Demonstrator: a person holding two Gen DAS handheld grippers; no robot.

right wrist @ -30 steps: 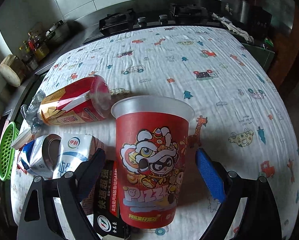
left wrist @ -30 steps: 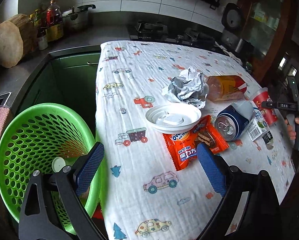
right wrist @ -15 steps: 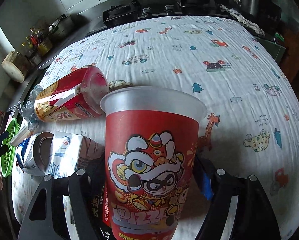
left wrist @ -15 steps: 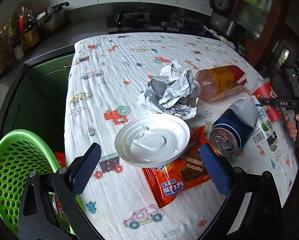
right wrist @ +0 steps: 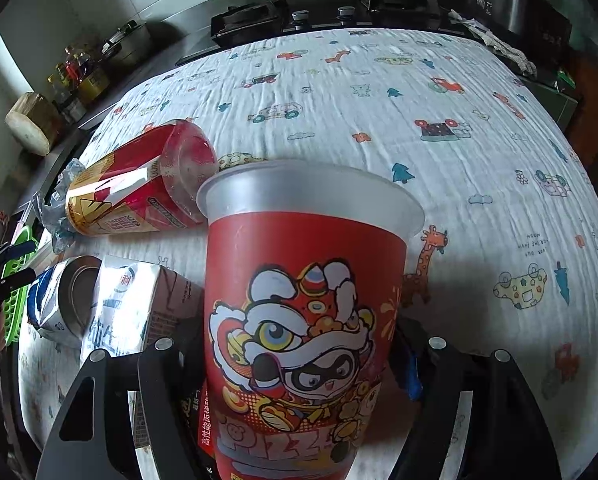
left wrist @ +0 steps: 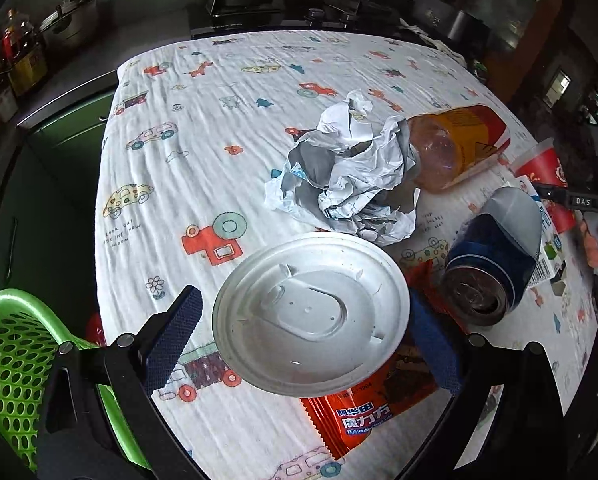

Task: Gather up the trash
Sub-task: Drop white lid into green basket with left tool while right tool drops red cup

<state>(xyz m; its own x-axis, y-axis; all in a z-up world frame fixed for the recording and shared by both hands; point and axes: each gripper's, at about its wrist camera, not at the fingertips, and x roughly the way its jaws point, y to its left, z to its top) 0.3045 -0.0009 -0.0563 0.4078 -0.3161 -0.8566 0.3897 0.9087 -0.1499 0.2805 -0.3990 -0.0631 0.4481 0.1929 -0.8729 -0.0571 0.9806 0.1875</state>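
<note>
Right gripper [right wrist: 299, 364] jaws, just closing, are clamping the upright red cup [right wrist: 303, 300] standing on the tablecloth [right wrist: 379, 120]; left gripper [left wrist: 299, 336] is hovering, jaws apart, either side of the white lid [left wrist: 311, 316] near the green basket [left wrist: 15, 364]

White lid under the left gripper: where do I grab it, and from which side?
Grip the lid across its thin rim, coming down from above with the pads on opposite edges. It is a shallow disc lying partly on the orange wrapper, so there is no wall to pinch. The left gripper already straddles it, open.
</note>
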